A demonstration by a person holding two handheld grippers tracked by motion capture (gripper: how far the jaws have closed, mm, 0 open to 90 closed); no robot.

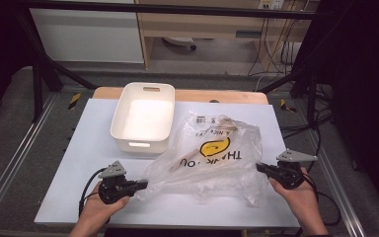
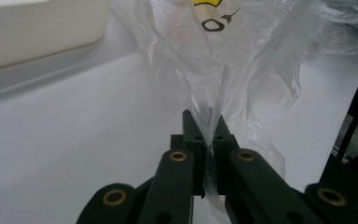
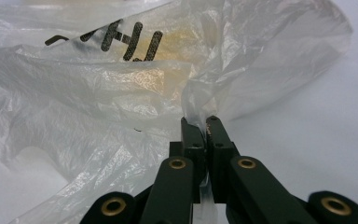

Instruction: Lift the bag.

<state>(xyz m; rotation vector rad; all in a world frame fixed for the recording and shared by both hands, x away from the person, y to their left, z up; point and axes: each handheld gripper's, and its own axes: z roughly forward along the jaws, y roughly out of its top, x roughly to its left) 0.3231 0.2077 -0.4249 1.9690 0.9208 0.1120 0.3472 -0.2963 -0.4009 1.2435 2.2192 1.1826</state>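
While the left gripper [image 1: 142, 185] pinches the bag [image 1: 212, 158] at its near-left edge, the right gripper [image 1: 259, 168] is clamped on the opposite edge, so the bag lies stretched between them on the white table [image 1: 79, 163]. The step looks like spreading it; next calls for an even pull. Beyond the left gripper stands a bin [image 1: 143, 116]; farther off, a dark floor with cables.

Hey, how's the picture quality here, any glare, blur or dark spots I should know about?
High view: the white bin glares inside, and the room edges fall dark. Left gripper view: the bag is soft and blurred up close. Right gripper view: the bag's print reads sharper, while the nearest black parts blur.
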